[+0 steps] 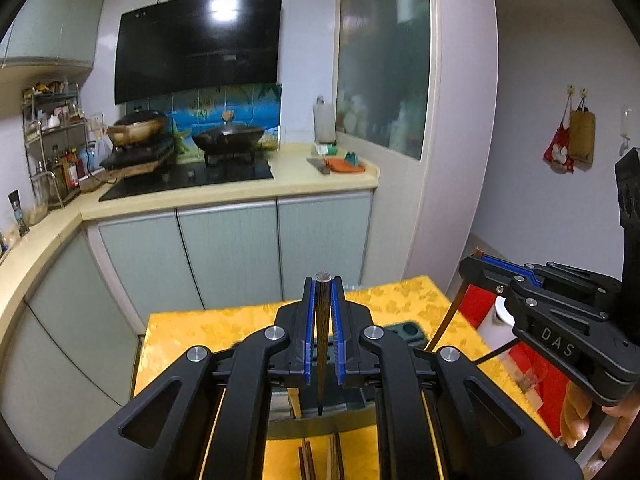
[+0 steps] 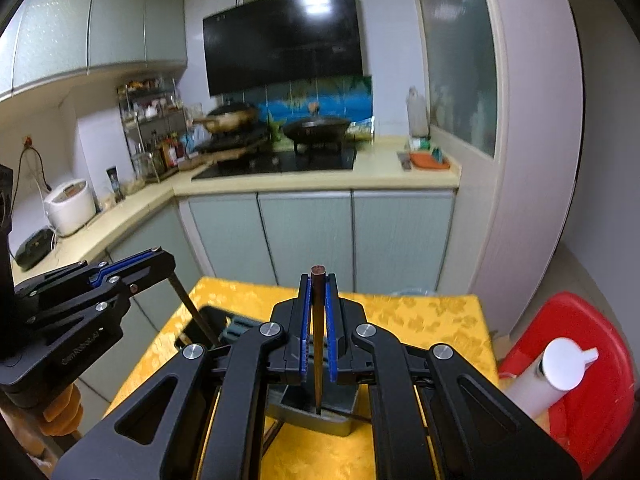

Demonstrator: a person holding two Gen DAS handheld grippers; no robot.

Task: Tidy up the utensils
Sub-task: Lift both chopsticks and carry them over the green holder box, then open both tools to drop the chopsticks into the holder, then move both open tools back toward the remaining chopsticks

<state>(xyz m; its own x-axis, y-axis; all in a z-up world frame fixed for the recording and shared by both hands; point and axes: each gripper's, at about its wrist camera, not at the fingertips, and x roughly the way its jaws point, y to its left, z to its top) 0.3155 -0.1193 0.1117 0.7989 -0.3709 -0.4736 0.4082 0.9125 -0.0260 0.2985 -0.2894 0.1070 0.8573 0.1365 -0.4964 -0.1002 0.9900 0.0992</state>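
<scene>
Chopsticks [image 1: 320,462], seemingly, left view only

1. Dark grained wooden chopstick [image 1: 322,328] between matt black plastic left gripper [image 1: 323,300] jaws with blue ribbed pads.
2. Glossy yellow patterned tablecloth [image 2: 420,320].
3. Shiny red plastic stool [image 2: 580,360].
4. Glossy black range hood [image 1: 196,44].

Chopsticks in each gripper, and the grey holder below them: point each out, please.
left gripper's chopstick [image 1: 323,320], left wrist view, on its wooden shaft between the blue pads.
right gripper's chopstick [image 2: 318,320], right wrist view, on its dark shaft.
grey holder [image 2: 336,424], right wrist view, on its front wall.
</scene>
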